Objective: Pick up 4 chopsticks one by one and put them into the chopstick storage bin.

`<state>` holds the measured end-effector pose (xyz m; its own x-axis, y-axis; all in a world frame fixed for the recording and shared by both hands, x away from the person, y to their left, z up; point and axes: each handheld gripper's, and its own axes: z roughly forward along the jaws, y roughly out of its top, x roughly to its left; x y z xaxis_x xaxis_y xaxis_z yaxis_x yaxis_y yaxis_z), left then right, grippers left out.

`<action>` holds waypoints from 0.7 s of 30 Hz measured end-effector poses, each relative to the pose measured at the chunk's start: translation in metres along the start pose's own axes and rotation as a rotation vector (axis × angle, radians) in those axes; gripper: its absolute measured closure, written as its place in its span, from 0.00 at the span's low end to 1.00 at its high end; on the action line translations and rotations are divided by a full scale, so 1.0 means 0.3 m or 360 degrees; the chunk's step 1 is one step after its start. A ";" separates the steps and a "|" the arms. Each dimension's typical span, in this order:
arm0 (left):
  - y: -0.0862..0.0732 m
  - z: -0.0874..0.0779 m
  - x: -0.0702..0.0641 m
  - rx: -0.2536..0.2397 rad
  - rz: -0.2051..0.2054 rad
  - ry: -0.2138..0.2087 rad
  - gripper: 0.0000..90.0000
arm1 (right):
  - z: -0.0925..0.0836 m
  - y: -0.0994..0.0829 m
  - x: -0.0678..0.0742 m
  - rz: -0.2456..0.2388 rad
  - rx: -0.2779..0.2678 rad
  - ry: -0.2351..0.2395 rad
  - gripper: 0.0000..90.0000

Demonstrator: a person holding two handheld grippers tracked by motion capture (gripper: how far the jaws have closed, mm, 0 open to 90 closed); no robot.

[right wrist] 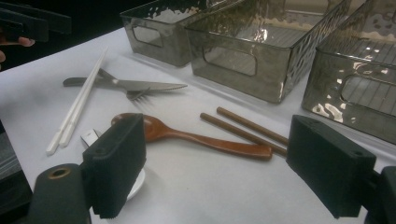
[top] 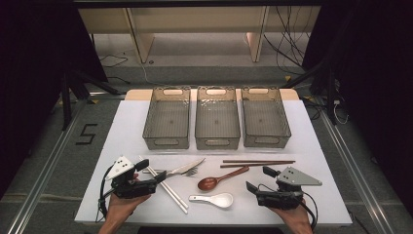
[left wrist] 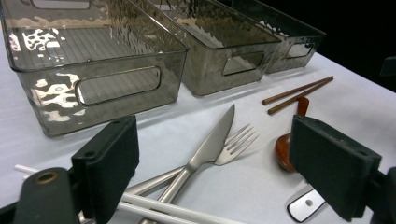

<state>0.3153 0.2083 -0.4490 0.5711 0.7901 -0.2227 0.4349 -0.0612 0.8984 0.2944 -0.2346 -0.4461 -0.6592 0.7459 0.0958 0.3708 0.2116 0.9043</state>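
Observation:
Cutlery lies on the white table top (top: 321, 156): a steel knife (top: 187, 167) crossing a fork (top: 191, 172), white chopsticks (top: 168, 187), a brown wooden spoon (top: 219, 178), a white spoon (top: 214, 199) and brown chopsticks (top: 258, 163). My left gripper (top: 152, 171) rests low at the front left, open, its jaws over the white chopsticks' near end. In the left gripper view the knife (left wrist: 212, 142) and fork (left wrist: 238, 142) lie ahead of its open jaws. My right gripper (top: 260, 179) sits open at the front right, facing the wooden spoon (right wrist: 196, 137) and brown chopsticks (right wrist: 243, 126).
Three smoky see-through bins stand in a row at the back: left (top: 166, 119), middle (top: 217, 119), right (top: 265, 118), all without contents. Bare table lies between the bins and the cutlery. The table's front edge runs just under both hands.

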 end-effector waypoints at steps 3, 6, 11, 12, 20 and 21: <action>0.002 0.002 0.000 0.0017 0.0011 -0.0002 0.18 | 0.001 0.000 0.000 0.0000 0.0006 0.0002 0.23; 0.003 0.002 0.001 0.0037 0.0020 -0.0007 0.18 | 0.001 0.000 0.001 0.0000 0.0011 0.0003 0.23; 0.011 0.008 0.003 0.0106 0.0070 -0.0028 0.18 | 0.002 0.000 0.001 0.0002 0.0017 0.0007 0.23; 0.015 0.009 0.006 0.0126 0.0080 -0.0037 0.18 | 0.003 -0.001 0.000 0.0001 0.0020 0.0006 0.23; 0.059 0.016 0.015 0.0302 0.0231 -0.0050 0.18 | 0.006 -0.002 -0.002 0.0009 0.0035 0.0010 0.24; 0.065 0.016 0.014 0.0334 0.0268 -0.0051 0.19 | 0.007 -0.003 -0.002 0.0011 0.0039 0.0012 0.24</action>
<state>0.3297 0.2075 -0.4342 0.6681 0.7384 -0.0918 0.4647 -0.3176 0.8265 0.2958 -0.2339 -0.4477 -0.6612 0.7428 0.1053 0.3913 0.2218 0.8931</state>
